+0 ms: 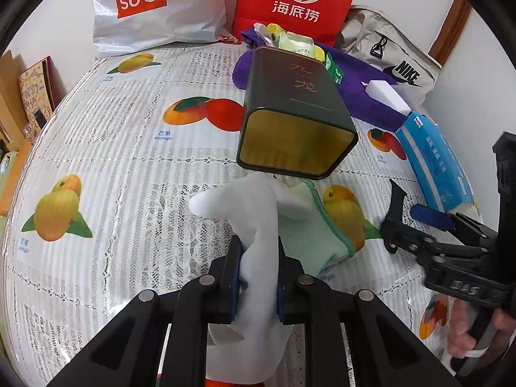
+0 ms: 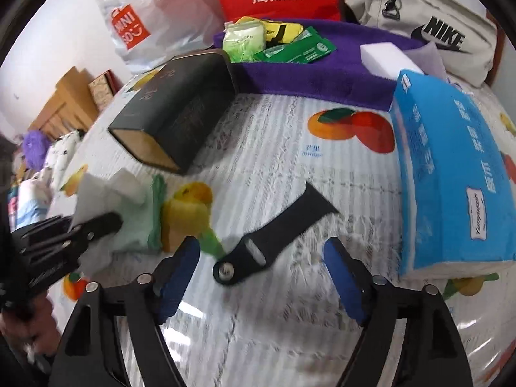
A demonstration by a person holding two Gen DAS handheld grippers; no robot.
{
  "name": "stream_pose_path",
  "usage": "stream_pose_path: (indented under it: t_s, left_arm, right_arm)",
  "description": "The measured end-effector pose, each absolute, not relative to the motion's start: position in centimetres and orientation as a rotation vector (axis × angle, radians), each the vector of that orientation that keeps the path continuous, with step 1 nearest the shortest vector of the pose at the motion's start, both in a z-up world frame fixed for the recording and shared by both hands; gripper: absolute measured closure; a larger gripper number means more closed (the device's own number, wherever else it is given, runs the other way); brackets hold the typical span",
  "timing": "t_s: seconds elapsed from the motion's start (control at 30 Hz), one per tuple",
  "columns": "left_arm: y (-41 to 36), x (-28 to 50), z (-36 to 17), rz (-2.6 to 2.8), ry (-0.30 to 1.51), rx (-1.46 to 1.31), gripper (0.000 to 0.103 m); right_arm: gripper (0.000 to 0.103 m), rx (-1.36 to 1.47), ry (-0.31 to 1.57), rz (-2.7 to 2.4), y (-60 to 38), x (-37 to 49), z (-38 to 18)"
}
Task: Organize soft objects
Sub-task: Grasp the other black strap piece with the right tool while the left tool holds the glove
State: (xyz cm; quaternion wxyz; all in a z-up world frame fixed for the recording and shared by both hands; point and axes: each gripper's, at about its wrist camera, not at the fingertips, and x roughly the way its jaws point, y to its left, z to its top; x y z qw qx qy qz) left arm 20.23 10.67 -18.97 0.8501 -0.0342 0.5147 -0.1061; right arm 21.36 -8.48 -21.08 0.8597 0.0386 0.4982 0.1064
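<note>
On the fruit-print tablecloth [image 2: 274,135], a white glove [image 1: 258,251] is clamped by the left gripper [image 1: 258,277]; the right gripper [image 2: 261,277], jaws apart and empty, should be centred over the black strap [image 2: 277,235] at lower centre before closing.

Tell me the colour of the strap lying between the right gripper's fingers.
Black, with a small silver stud: the strap shows best in the right wrist view.

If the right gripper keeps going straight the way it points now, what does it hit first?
Most likely the black watch strap, lying on the tablecloth just ahead of the open right gripper. Depth is hard to judge here.
</note>
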Motion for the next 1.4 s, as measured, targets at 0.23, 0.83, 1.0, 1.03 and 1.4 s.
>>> stream_pose_path:
  t_s: [0.23, 0.83, 1.0, 1.03, 1.4]
  left_arm:
    - [10.9, 20.3, -19.0, -0.235, 1.085, -0.082, 0.086]
    - [11.1, 20.3, -18.9, -0.237, 1.087, -0.096, 0.086]
    - [11.1, 20.2, -18.9, -0.241, 1.09, -0.096, 0.086]
    - [11.1, 20.2, -18.9, -0.241, 1.091, -0.096, 0.086]
    - [10.3, 20.1, -18.8, -0.241, 1.099, -0.067, 0.091]
  right_arm:
    - [0.065, -0.093, 0.963, 0.221, -6.5, 21.6, -20.8]
    - [0.082, -0.076, 0.988, 0.188, -6.3, 21.1, -20.7]
    - [0.081, -0.022, 1.036, 0.23, -7.5, 20.7, -20.5]
    - [0.077, -0.005, 1.039, 0.235, -7.7, 20.7, -20.5]
    - [0.082, 0.048, 0.992, 0.27, -8.4, 20.8, -20.9]
